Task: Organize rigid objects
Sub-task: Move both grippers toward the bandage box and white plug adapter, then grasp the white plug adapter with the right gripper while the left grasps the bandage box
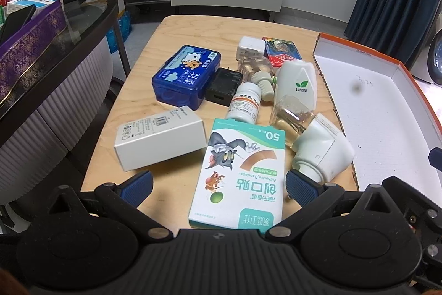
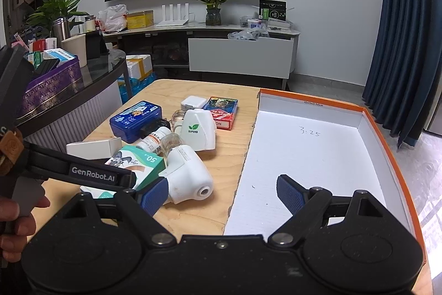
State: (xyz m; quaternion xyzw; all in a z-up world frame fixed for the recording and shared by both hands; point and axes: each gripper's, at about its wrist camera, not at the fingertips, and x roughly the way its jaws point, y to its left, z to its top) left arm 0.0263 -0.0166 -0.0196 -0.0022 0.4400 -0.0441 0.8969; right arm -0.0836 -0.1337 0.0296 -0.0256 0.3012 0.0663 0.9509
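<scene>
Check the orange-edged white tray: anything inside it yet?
The tray holds no objects: only handwritten "3:25" and a few dark specks on its white floor. The right tongs, open, cover part of its near end, so that strip is unseen.

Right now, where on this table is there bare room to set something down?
The orange-edged tray is bare across its white floor. On the table, the far end beyond the blue tin is free, as is the left strip beside the white box. The middle is crowded: bottles and the bandage box lie touching.
</scene>
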